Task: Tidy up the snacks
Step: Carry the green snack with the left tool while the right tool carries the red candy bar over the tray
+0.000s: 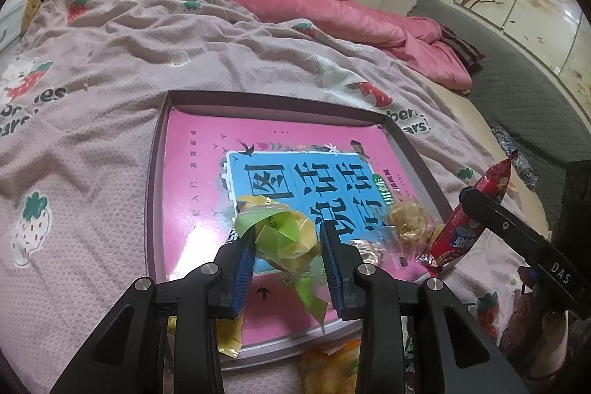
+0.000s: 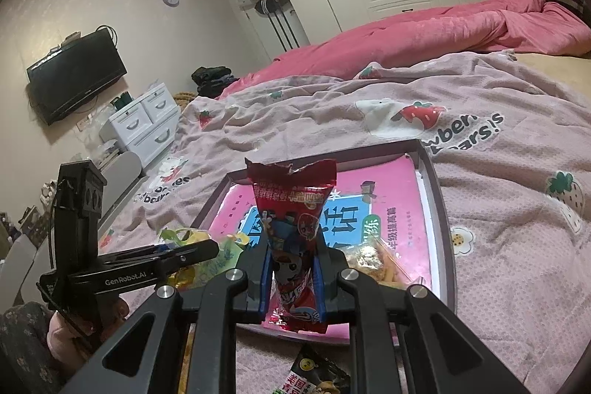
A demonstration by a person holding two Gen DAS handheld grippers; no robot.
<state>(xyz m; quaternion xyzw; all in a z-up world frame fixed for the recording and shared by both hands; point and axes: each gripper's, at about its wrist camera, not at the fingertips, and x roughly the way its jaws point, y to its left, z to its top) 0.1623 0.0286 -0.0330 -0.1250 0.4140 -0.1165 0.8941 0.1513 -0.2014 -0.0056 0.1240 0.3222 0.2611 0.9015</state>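
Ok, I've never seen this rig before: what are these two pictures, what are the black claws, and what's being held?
No robot here: a person holds two handheld grippers, each with a fisheye camera looking along its fingers. The left-wrist picture shows the left gripper shut on a yellow-green snack packet. The right-wrist picture shows the right gripper shut on a red snack packet. Each gripper also appears in the other's view. Both hover over a shallow box lid with a pink picture inside, lying on a strawberry-print blanket on a bed. A clear-wrapped snack already lies in the lid.
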